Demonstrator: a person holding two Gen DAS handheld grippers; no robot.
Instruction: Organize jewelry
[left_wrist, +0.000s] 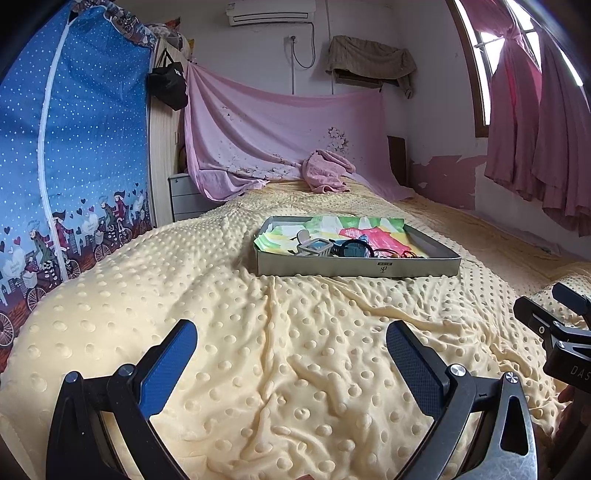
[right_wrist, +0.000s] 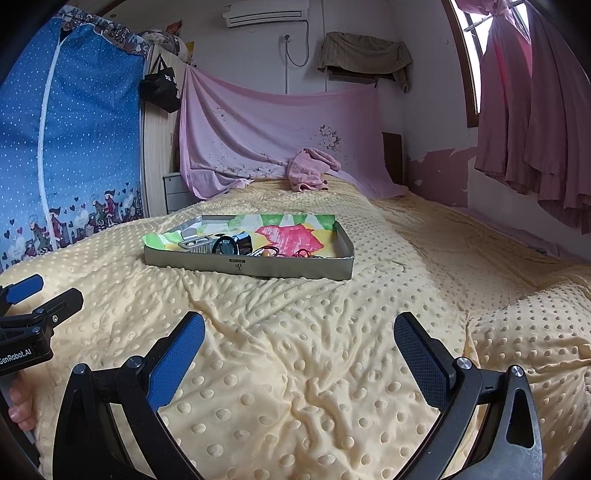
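One tray (left_wrist: 356, 266), two tongs (left_wrist: 291, 349)

Soft window (left_wrist: 517, 44) daylight, sharp focus, fisheye-bent edges.

Support: bed covered by a pale yellow, dot-embossed plush blanket (left_wrist: 295, 350), rumpled.
Middle: shallow grey cardboard box lid (left_wrist: 354, 266) lying flat.
Far end: crumpled pink towel (left_wrist: 325, 171); draped pink sheet (left_wrist: 258, 122) reaching the bed.

Left tool (left_wrist: 291, 341) (fingers spread) hovers over blanket (left_wrist: 258, 332), near tray (left_wrist: 354, 265).
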